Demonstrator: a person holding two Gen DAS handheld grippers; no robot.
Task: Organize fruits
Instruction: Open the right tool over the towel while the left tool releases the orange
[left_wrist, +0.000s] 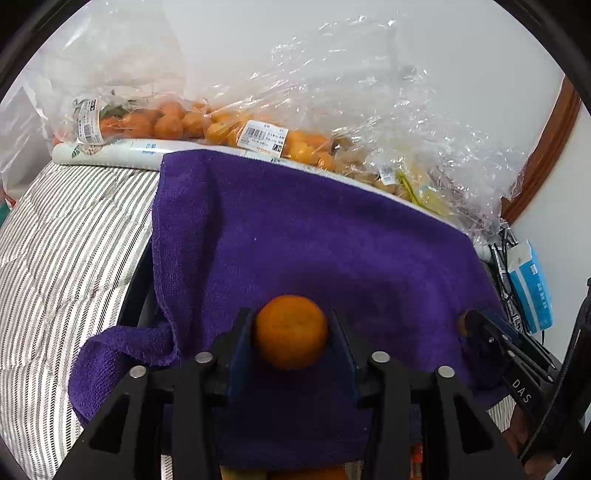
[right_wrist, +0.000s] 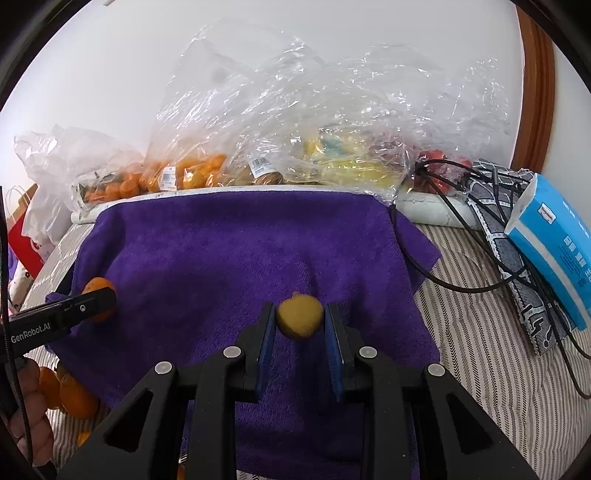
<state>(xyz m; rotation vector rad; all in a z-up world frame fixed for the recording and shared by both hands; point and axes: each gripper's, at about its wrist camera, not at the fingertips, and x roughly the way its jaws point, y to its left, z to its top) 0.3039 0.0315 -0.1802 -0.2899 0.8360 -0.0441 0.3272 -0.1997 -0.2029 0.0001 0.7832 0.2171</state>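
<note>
Fingers (left_wrist: 242, 332) of the left gripper (left_wrist: 291, 334) flank a round, dimpled orange tangerine (left_wrist: 291, 332), pads touching both its sides; it has no clear long axis. Those of the right gripper (right_wrist: 300, 317) pinch a small yellow fruit (right_wrist: 300, 315), its nub tilted up-left. Both hover above the near edge of a fuzzy purple towel (left_wrist: 314, 236), with crinkled clear bags of fruit (right_wrist: 280, 147) along its far edge, on a striped bed (left_wrist: 59, 229).
</note>
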